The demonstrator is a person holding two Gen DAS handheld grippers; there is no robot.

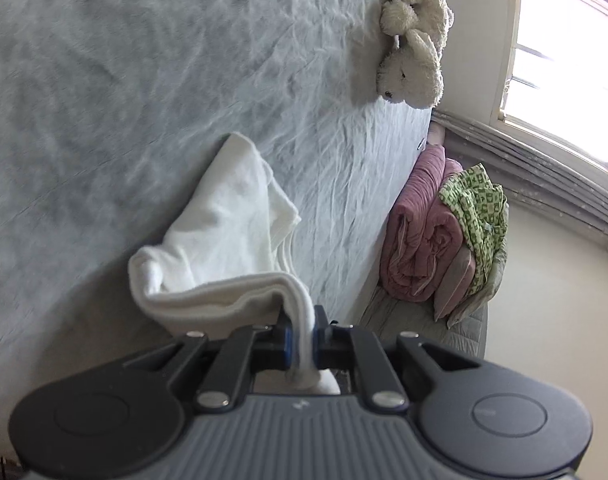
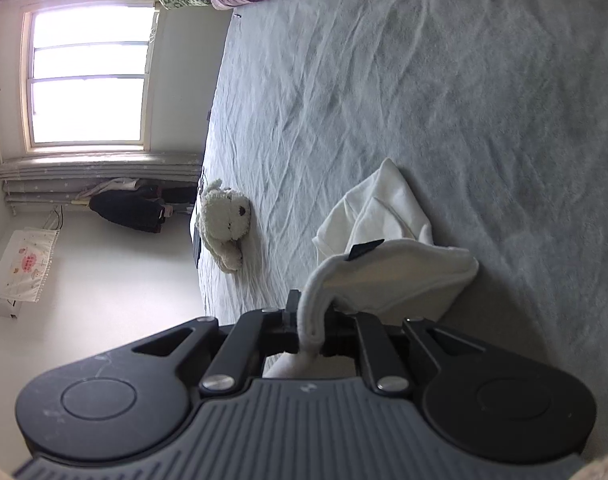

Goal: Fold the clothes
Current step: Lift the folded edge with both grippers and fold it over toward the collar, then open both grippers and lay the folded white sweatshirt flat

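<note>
Left wrist view showed my left gripper point(image 1: 302, 344) and right gripper point(image 2: 312, 332) each pinching the white garment point(image 1: 224, 220) above the bed point(image 1: 144, 80); thin bites risked slipping, spoiling the fold.

Bed point(image 1: 144, 80) surface: wide bare sheet ahead of the white garment point(image 1: 224, 216), passable. Obstacles: plush dog point(image 1: 416, 48) at the bed's edge; rolled pink quilt point(image 1: 420, 236) and green patterned cloth point(image 1: 480, 208) stacked beyond the edge.
</note>
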